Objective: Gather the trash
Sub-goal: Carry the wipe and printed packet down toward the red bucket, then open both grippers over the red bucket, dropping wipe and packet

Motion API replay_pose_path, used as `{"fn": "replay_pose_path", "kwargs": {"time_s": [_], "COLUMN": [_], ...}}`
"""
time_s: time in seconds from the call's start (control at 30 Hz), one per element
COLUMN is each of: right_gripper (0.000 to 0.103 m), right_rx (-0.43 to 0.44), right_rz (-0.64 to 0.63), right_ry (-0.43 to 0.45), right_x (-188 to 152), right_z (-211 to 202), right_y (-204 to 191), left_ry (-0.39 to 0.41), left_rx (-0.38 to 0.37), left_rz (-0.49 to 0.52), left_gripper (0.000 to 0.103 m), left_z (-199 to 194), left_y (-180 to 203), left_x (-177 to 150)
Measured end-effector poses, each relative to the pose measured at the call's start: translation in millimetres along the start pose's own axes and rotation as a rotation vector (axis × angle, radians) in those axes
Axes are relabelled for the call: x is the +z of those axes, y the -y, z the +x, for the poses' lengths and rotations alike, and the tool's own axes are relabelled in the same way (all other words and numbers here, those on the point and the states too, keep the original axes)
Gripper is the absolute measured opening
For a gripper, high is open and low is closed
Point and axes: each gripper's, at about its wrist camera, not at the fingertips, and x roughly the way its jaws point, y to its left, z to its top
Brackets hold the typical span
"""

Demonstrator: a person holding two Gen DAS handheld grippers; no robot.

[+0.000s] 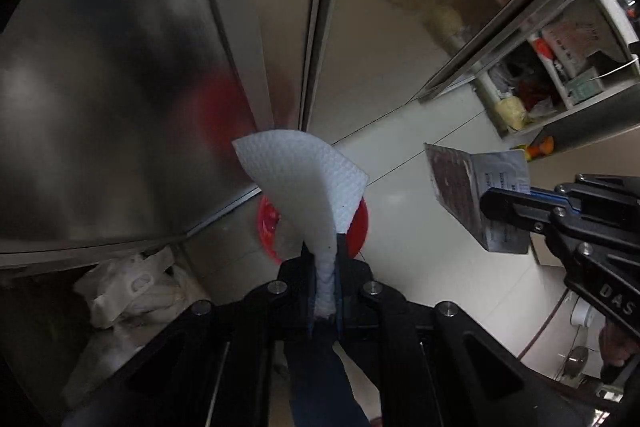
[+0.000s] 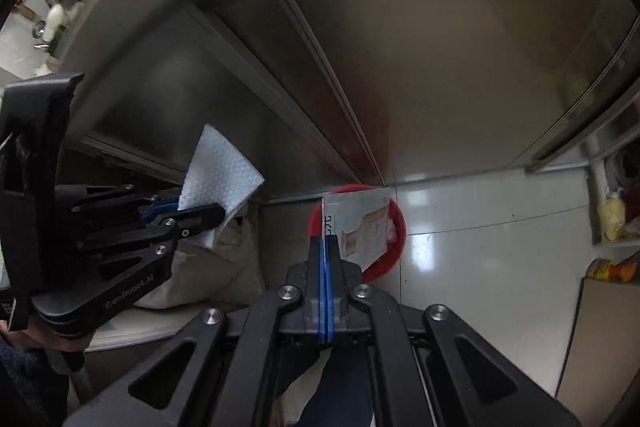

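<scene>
Left claw (image 1: 325, 259) clamped on white paper towel (image 1: 308, 179), right claw (image 2: 325, 247) on packet (image 2: 360, 223), red bin (image 2: 394, 251) below.

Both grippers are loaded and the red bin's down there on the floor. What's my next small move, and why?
Probably lower the left gripper toward the round red plastic bin before opening it. Its jaws are shut on the white embossed paper towel, which hangs above the bin, seemingly well clear of it, so released here it may drift off. The right gripper, shut on the flat printed packet, can follow.
</scene>
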Motion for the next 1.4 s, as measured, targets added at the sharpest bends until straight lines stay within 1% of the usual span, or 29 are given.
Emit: {"fn": "replay_pose_path", "kwargs": {"time_s": [0.1,0.13,0.2,0.27,0.3,0.33,0.37,0.43,0.47,0.5,0.67,0.77,0.83,0.87,0.9,0.93,0.97,1.07,1.17,1.2,1.33,1.4], "right_gripper": [0.000,0.000,0.000,0.000,0.000,0.000,0.000,0.000,0.000,0.000,0.000,0.000,0.000,0.000,0.000,0.000,0.000,0.000,0.000,0.000,0.000,0.000], "right_rx": [0.000,0.003,-0.001,-0.007,-0.007,-0.008,-0.011,-0.015,-0.013,-0.013,-0.004,0.001,0.003,0.005,0.006,0.006,0.006,0.002,-0.002,-0.002,0.019,0.008], "right_rz": [0.024,0.033,0.039,0.042,0.044,0.047,0.048,0.050,0.053,0.052,0.045,0.035,0.019,0.009,-0.002,-0.013,-0.022,-0.047,-0.072,-0.080,-0.099,-0.119], "right_ry": [-0.023,-0.031,-0.039,-0.048,-0.054,-0.058,-0.060,-0.065,-0.069,-0.073,-0.081,-0.087,-0.090,-0.090,-0.088,-0.085,-0.085,-0.091,-0.099,-0.102,-0.096,-0.104], "right_x": [-3.7,-4.3,-7.1,-9.6,-8.5,-9.1,-9.7,-6.7,-6.2,3.6,6.8,9.1,11.0,11.5,12.9,14.4,16.1,16.6,16.7,16.6,11.9,9.2], "right_z": [37.8,49.1,64.7,78.9,84.9,90.6,95.3,104.5,108.7,114.5,123.6,119.4,114.6,112.7,111.9,111.8,112.9,119.3,130.2,137.5,163.5,179.1], "right_y": [13.3,17.1,24.9,31.6,31.4,34.0,36.5,34.1,34.2,27.4,25.9,21.4,14.8,11.6,7.8,3.9,0.9,-3.9,-7.7,-9.1,-8.4,-11.1], "left_ry": [-0.005,-0.007,-0.014,-0.014,-0.010,-0.005,-0.001,0.005,0.005,0.006,-0.014,-0.016,-0.003,0.007,0.014,0.020,0.022,0.026,0.037,0.033,0.039,0.045], "left_rx": [-0.016,-0.009,-0.006,-0.010,-0.007,0.000,-0.004,-0.001,0.007,0.019,0.004,0.019,0.022,0.012,-0.003,-0.012,-0.010,0.016,-0.009,-0.002,0.021,0.040], "left_rz": [-0.006,-0.006,-0.015,-0.026,-0.026,-0.031,-0.032,-0.026,-0.021,-0.020,-0.026,-0.026,-0.042,-0.058,-0.074,-0.085,-0.089,-0.092,-0.128,-0.143,-0.171,-0.185], "left_gripper": [0.006,0.007,0.007,0.008,0.018,0.031,0.037,0.053,0.057,0.060,0.061,0.061,0.068,0.069,0.073,0.080,0.082,0.091,0.100,0.103,0.103,0.103], "left_z": [42.0,55.6,77.3,90.0,94.5,99.8,101.9,106.6,108.1,110.0,105.1,92.5,79.6,73.9,68.0,63.2,59.2,49.8,46.1,47.4,53.0,56.6], "left_y": [-2.5,-1.7,-2.5,-5.6,-7.3,-8.5,-8.5,-11.0,-9.9,-8.7,-13.6,-18.3,-24.8,-29.1,-33.5,-38.3,-41.5,-47.9,-60.6,-65.7,-77.4,-82.4], "left_x": [0.1,0.9,3.2,3.5,4.9,5.3,4.4,1.9,2.8,3.7,-1.0,-4.9,-8.9,-10.9,-13.1,-15.4,-17.2,-21.1,-27.0,-29.6,-37.1,-41.1]}}
